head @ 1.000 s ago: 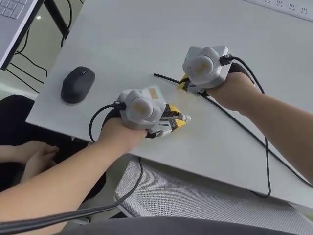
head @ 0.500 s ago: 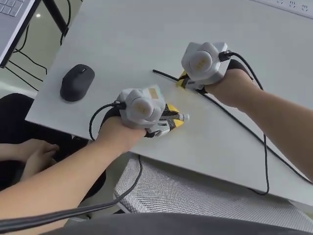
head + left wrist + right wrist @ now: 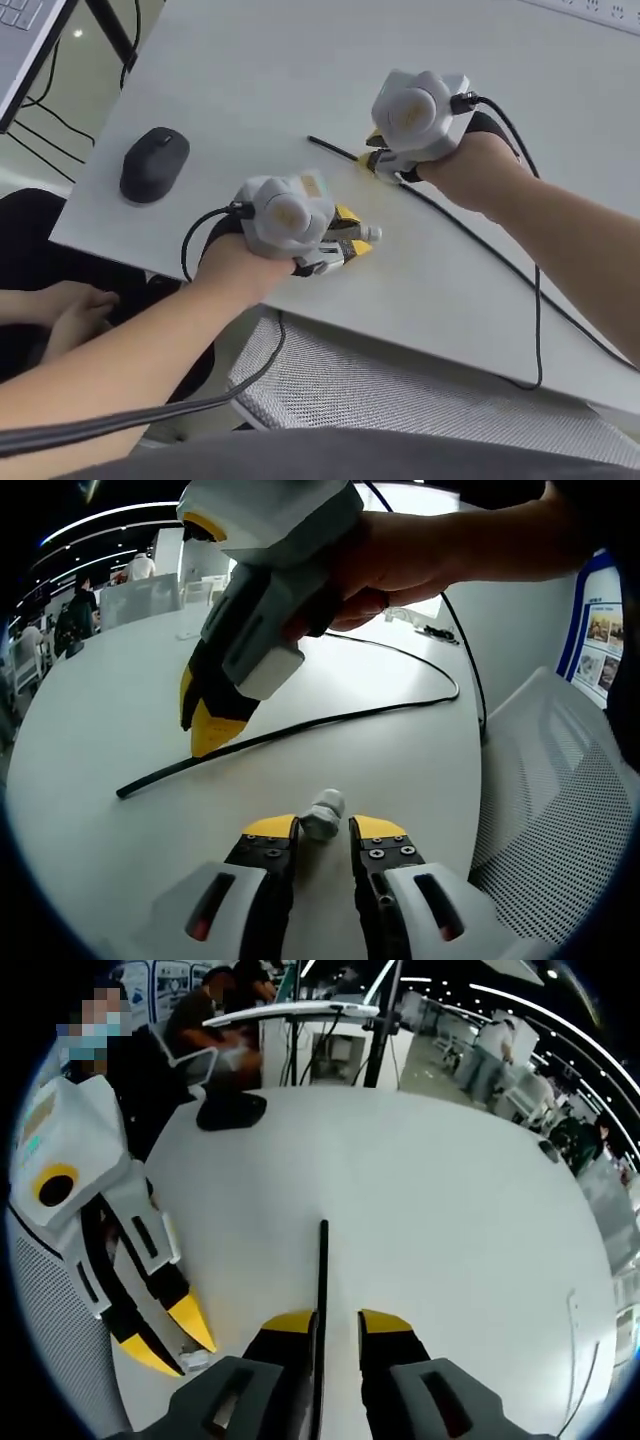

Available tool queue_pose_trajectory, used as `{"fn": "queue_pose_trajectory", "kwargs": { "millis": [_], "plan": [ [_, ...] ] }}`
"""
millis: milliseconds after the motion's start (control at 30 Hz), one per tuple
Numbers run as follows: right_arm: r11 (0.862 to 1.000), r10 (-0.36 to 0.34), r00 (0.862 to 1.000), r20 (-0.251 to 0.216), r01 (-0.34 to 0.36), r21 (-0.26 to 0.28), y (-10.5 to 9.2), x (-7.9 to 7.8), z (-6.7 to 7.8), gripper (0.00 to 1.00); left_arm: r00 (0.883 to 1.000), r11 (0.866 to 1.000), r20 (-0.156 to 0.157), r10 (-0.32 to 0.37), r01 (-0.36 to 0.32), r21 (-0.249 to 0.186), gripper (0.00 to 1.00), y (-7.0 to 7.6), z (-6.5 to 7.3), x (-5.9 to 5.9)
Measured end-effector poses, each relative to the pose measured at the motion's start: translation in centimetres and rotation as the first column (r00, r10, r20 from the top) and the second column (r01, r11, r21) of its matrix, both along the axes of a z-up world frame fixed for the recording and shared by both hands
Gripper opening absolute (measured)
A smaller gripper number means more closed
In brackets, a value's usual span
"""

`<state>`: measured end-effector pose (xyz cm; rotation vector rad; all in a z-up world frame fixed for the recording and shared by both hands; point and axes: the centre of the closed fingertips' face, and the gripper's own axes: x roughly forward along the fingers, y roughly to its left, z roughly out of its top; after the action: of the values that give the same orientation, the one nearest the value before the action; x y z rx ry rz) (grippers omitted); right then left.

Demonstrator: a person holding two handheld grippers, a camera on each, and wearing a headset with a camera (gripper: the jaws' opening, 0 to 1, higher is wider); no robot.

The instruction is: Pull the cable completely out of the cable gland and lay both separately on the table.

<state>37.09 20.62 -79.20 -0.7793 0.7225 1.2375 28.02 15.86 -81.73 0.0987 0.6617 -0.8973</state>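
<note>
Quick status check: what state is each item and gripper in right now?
cable, fully out of the gland, between the right gripper's jaws
gland, pinched in the left gripper's jaws
left gripper, shut on the gland
right gripper, astride the cable, grip unclear
mouse, lying on the table, untouched

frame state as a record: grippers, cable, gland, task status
left gripper: shut on small white plastic cable gland
right gripper: thin black cable runs between its jaws; clamp unclear
cable vs gland: apart, the cable's free end lies bare on white table
other: black computer mouse on the table, away from both grippers
task status: cable is out of the gland; gland not yet released
</note>
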Motion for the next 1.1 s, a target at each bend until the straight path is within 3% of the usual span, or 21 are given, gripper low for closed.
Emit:
{"fn": "queue_pose_trajectory", "kwargs": {
  "millis": [67,267,400,533,767,867,933,1100],
  "plan": [
    [0.999,-0.027,0.999,0.03,0.026,0.031,-0.2,0.5,1.1,0.13,1.0,1.0,0.003,0.001,-0.001,0.009,0.24,-0.1,0.1,0.0],
    [0.986,-0.116,0.993,0.004,0.114,0.125,-1.6,0.6,3.7,0.17,1.0,0.999,0.009,0.01,-0.01,0.034,0.26,0.1,0.6,-0.4],
    [0.947,-0.224,0.971,-0.088,0.238,0.215,-2.8,0.6,5.4,0.2,0.999,0.999,0.014,0.036,-0.036,0.029,0.29,0.7,1.9,-0.7],
    [0.938,-0.241,0.968,-0.068,0.25,0.239,-4.6,1.4,5.6,0.21,0.998,0.998,0.027,0.056,-0.057,0.034,0.34,1.4,3.0,-1.1],
    [0.849,-0.321,0.925,-0.201,0.376,0.372,-7.0,-0.4,8.0,0.27,0.994,0.995,0.029,0.104,-0.104,-0.011,0.41,1.9,4.7,-1.8],
    [0.851,-0.327,0.928,-0.178,0.372,0.37,-8.7,-1.5,8.6,0.28,0.991,0.99,0.015,0.136,-0.135,-0.035,0.45,2.1,5.5,-2.4],
    [0.837,-0.333,0.924,-0.189,0.382,0.392,-9.8,-2.3,9.2,0.3,0.989,0.988,0.028,0.148,-0.146,-0.057,0.45,2.1,6.4,-2.8],
    [0.818,-0.346,0.915,-0.207,0.403,0.41,-12.7,-4.4,10.2,0.4,0.982,0.979,0.031,0.186,-0.182,-0.091,0.49,2.4,8.4,-3.1]
  ]
}}
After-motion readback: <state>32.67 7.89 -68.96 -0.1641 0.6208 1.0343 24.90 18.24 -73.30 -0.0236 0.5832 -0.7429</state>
